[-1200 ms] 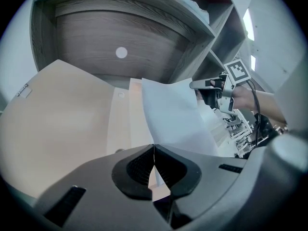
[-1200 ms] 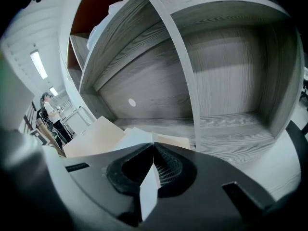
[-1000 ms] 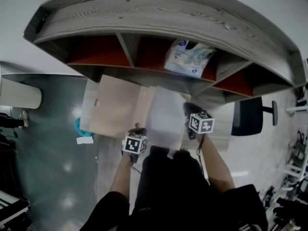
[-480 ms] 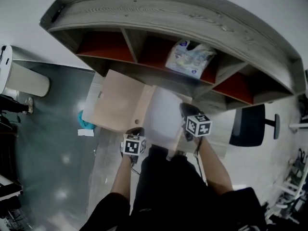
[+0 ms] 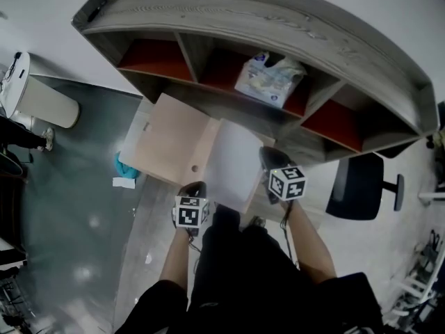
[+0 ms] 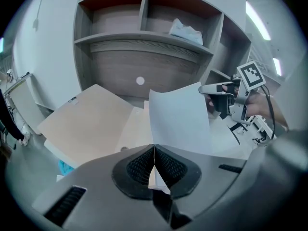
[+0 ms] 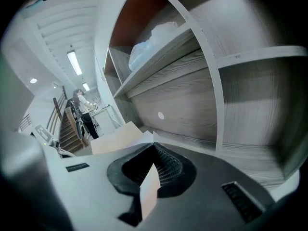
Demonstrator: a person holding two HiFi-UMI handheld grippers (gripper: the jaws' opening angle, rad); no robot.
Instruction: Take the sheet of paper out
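A white sheet of paper stands upright between my two grippers, in front of an open tan folder. My left gripper is shut on the sheet's lower edge; in the left gripper view the sheet rises straight out of the closed left gripper. My right gripper is at the folder's right edge. In the right gripper view the right gripper is shut on a tan folder edge. From the left gripper view the right gripper sits beside the sheet's top right corner.
A grey wooden shelf unit with red-backed compartments stands just beyond the folder. A plastic bag lies in its middle compartment. A black office chair stands to the right. On the floor at left are a white cylinder and a teal item.
Both grippers have risen, carrying the sheet and folder higher toward the shelf. The folder's left flap has tilted more. Both grips stayed shut.
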